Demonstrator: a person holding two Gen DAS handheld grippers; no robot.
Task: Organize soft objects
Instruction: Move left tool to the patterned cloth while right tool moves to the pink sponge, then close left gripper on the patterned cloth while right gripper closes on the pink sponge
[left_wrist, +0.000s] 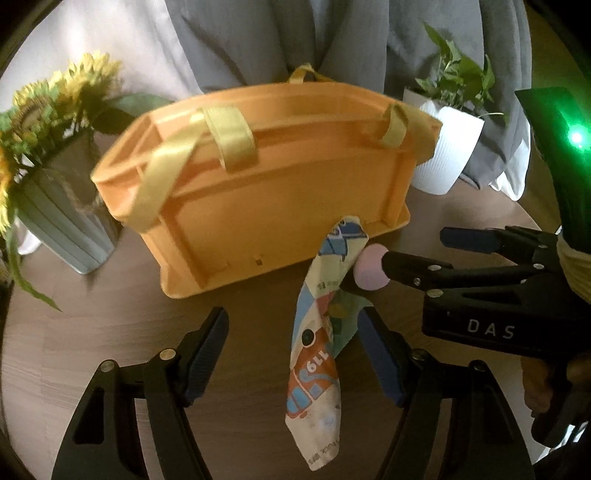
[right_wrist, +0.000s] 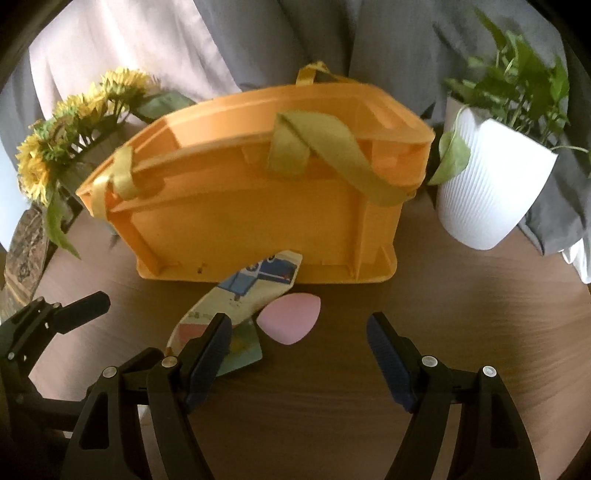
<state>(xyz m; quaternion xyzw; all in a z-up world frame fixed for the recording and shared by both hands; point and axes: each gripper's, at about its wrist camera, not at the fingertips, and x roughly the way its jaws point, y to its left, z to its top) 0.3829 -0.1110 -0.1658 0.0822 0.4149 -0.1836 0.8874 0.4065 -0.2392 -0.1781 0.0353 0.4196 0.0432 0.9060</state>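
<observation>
Right wrist view: a pink sponge (right_wrist: 289, 320) lies on the worktop (right_wrist: 461, 314) beside a printed cloth (right_wrist: 236, 306), both just before an orange basket (right_wrist: 251, 206); the right tool (right_wrist: 297, 356) gapes wide, empty, near the sponge; the left tool (left_wrist: 291, 354) spreads wide over the cloth; sunflowers (right_wrist: 55, 147) and a potted plant (right_wrist: 495, 184) flank the basket.

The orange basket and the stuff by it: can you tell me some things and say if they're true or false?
1. The orange basket stands on the table. True.
2. The pink sponge is inside the basket. False: it lies on the table in front.
3. The right claw is open. True.
4. The left claw squeezes the patterned cloth. False: it is open, with the cloth lying between its fingers.
5. The white pot holds sunflowers. False: a green leafy plant.
</observation>
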